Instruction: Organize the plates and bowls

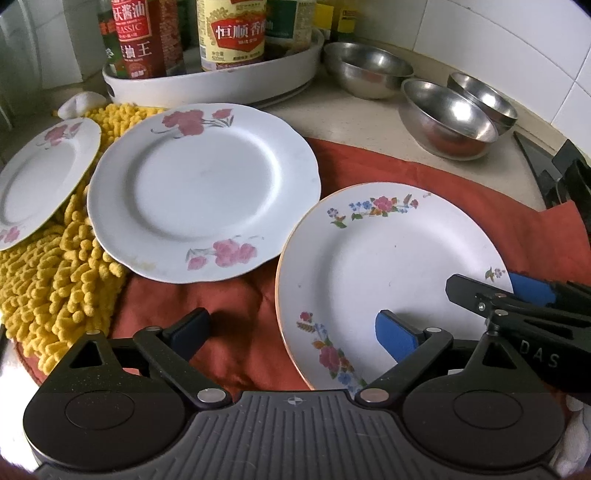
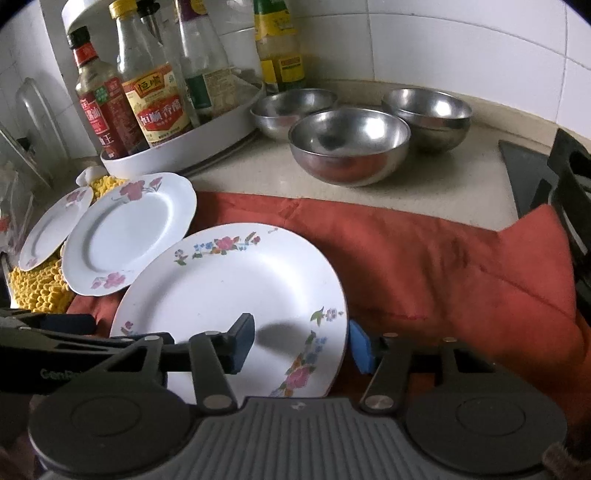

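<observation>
Both grippers work at the near plate [image 1: 388, 280], white with multicoloured flowers and a thin gold rim, lying on the red cloth [image 1: 443, 192] at the worktop's front.

Left gripper [image 1: 291, 332]: jaws wide apart, nothing held. Its right blue pad is over the plate's near-left part, its left pad over bare cloth; whether either touches, cannot tell.

Right gripper [image 2: 301, 345]: jaws wide, straddling the plate's near-right rim, left pad above the plate face, right blue pad just outside the rim. Not closed on it. In the left wrist view this gripper comes in from the right, over the plate's right edge.

Larger scalloped plate [image 1: 203, 192] with pink flowers sits behind and left of the near plate, partly on the cloth, partly on the yellow chenille mat [image 1: 55, 288]. The two rims are very close; touching or not, cannot tell.

Third plate [image 1: 40, 177], pink flowers, lies further left on the mat, tilted, cut off by the frame edge.

Three steel bowls [image 2: 349, 144] stand separately on the bare worktop [image 2: 424, 184] toward the back right, close together, upright, none nested.

White oval tray [image 1: 221, 81] at back left holds sauce and vinegar bottles [image 1: 232, 33]. Tiled wall [image 2: 443, 44] behind. Dark stove edge [image 2: 532, 177] at the far right.
</observation>
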Demonstrator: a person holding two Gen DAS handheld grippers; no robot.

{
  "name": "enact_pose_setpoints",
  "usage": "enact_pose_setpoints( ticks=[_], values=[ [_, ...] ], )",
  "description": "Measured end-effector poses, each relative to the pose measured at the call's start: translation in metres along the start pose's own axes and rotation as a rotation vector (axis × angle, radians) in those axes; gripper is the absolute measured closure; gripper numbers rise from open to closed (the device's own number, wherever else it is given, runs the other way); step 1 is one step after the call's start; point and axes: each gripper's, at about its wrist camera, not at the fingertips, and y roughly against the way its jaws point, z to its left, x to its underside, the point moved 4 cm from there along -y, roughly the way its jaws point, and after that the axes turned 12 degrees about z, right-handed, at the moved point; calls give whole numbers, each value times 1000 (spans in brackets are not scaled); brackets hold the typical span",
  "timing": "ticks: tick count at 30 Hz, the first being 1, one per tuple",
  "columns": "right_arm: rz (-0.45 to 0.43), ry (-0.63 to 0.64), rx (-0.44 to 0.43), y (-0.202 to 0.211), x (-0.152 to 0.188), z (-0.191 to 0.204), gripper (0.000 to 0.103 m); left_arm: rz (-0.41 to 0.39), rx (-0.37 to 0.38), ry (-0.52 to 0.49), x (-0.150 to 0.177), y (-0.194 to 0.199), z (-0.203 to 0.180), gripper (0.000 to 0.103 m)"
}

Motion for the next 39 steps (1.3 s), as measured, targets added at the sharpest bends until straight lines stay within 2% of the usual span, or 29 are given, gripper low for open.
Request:
enact_pose_setpoints(
  ticks=[6,8,15,19,27,29,31,36,39],
  values=[
    [9,18,-5,-2,-5,-1,52,7,19,-39,0,0,-7,8],
    [9,21,-5,-2,-5,-2,55,6,36,-66,0,2,-13,12],
    [24,-4,-28,1,-4,-9,66,12,106,-114,1,3,-22,13],
    [31,-7,-33,0,-5,-8,63,15,139,-143,5,5,-14,12],
    [25,24,-38,-1,-4,-7,61,15,153,-196,9,1,-22,4],
    [23,29,-43,0,-3,-7,61,17,132,-216,10,0,-29,2],
    [22,30,-48,0,-3,-7,61,15,116,-221,10,-1,-31,4],
    [43,-3,-51,6,-1,-16,61,29,160,-242,11,2,-42,6],
    [46,-15,-51,13,1,-26,61,22,168,-237,8,2,-42,12]
  ],
)
